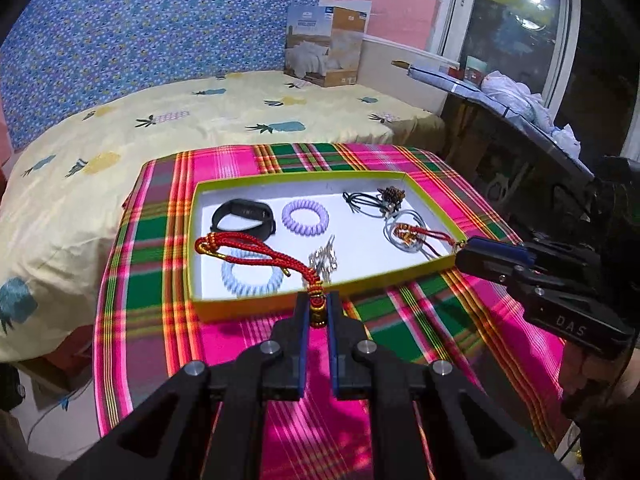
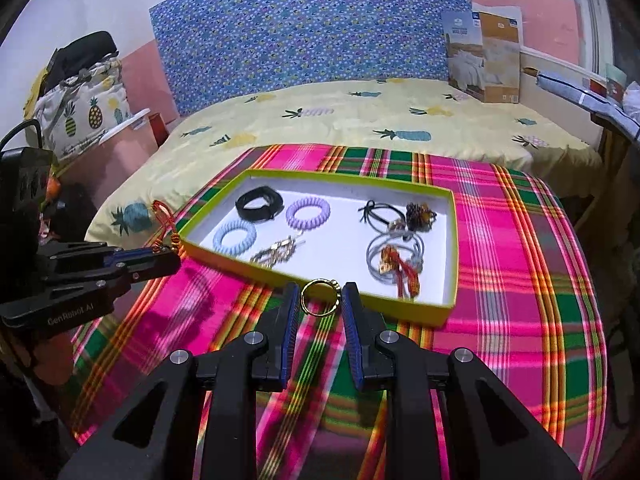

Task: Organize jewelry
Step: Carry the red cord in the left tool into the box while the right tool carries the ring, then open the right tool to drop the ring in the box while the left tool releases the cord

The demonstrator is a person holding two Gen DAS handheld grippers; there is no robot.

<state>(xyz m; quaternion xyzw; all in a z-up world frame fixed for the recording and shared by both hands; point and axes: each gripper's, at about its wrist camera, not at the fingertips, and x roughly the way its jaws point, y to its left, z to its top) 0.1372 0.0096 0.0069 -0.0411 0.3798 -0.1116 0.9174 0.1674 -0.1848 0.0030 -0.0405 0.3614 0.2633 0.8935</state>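
Observation:
My left gripper (image 1: 319, 307) is shut on the knotted end of a red cord bracelet (image 1: 256, 249), which hangs out over the near left part of the yellow-rimmed tray (image 1: 256, 303). It also shows in the right wrist view (image 2: 162, 224), held left of the tray (image 2: 400, 308). My right gripper (image 2: 319, 298) is shut on a gold ring (image 2: 319, 298), just before the tray's near rim. In the tray lie a black band (image 1: 244, 216), a purple coil tie (image 1: 305, 217), a blue coil tie (image 1: 250, 278), silver clips (image 1: 323, 260) and several cords.
The tray sits on a pink and green plaid cloth (image 2: 500, 240) over a small table. Behind is a bed with a pineapple sheet (image 2: 360, 120) and a box (image 2: 484, 56). A cluttered side table (image 1: 520, 100) stands to the right.

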